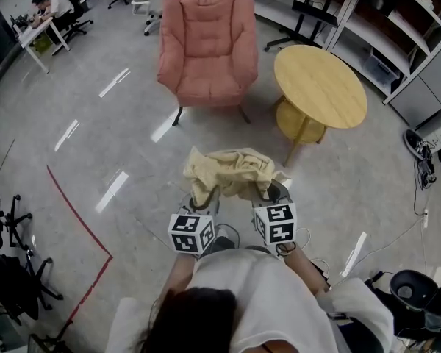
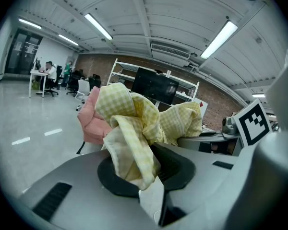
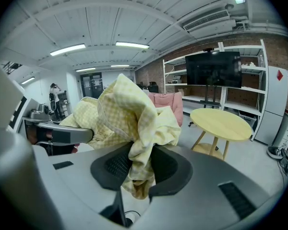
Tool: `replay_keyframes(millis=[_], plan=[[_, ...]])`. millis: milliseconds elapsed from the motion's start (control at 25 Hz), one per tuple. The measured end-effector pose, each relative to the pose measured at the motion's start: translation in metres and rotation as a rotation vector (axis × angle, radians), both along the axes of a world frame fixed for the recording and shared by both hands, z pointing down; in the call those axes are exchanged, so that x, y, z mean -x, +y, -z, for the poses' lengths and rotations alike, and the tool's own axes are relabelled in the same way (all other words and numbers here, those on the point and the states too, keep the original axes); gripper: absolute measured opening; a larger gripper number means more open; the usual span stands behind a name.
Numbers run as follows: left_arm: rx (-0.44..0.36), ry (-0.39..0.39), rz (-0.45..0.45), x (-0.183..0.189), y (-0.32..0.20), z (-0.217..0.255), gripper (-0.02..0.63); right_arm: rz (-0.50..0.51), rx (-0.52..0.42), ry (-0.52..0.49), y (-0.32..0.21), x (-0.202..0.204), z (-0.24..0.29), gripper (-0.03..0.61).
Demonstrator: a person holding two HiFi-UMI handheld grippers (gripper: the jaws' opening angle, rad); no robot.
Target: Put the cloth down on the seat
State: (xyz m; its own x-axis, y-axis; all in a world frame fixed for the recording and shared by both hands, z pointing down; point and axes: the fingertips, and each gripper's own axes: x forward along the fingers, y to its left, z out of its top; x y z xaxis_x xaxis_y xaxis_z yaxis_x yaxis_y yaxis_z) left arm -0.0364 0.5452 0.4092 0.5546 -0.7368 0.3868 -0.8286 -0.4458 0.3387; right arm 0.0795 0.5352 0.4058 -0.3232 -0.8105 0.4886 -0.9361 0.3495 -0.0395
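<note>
Yellow checked cloth [image 1: 230,172] is held bunched in the air over the floor [image 1: 95,123], well short of the pink armchair [image 1: 208,46]. 1 end is pinched by the left gripper [image 1: 203,198] jaws, the other by the right gripper [image 1: 269,193] jaws. A round wooden table [image 1: 320,85] is seen just beside the armchair.

Around the work area: table, shelving, floor tape, a desk

A round wooden table [image 1: 320,85] with a lower shelf stands ahead and to the right of the right gripper [image 1: 273,192], with white shelving [image 1: 397,43] beyond it. A red tape line [image 1: 73,219] crosses the grey floor [image 1: 117,138] left of the left gripper [image 1: 203,199]. Far ahead-left, a person [image 1: 53,7] sits at a white desk [image 1: 35,37].
</note>
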Motion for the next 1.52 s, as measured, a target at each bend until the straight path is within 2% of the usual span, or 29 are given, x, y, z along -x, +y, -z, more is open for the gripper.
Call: replay_keyframes(millis=[360,760,1040,1240,1520], plan=[[-0.015,-0.011,-0.042,0.018,-0.018,0.003,0.084,-0.034,-0.015,0.001,-0.014,0.018,0.003,0.114],[-0.012,-0.012,-0.025,0.019,-0.034,-0.004,0.086,-0.023,-0.009,-0.006,-0.031,0.018,-0.004,0.114],[0.006,-0.025,-0.009,0.000,-0.073,-0.008,0.086,-0.004,0.001,-0.018,-0.073,0.000,-0.009,0.114],[0.030,0.007,-0.012,-0.014,-0.111,-0.012,0.086,0.000,0.020,-0.023,-0.115,-0.014,-0.012,0.114],[0.037,-0.002,0.000,-0.047,-0.176,-0.014,0.086,0.033,0.028,-0.005,-0.183,-0.045,-0.015,0.114]])
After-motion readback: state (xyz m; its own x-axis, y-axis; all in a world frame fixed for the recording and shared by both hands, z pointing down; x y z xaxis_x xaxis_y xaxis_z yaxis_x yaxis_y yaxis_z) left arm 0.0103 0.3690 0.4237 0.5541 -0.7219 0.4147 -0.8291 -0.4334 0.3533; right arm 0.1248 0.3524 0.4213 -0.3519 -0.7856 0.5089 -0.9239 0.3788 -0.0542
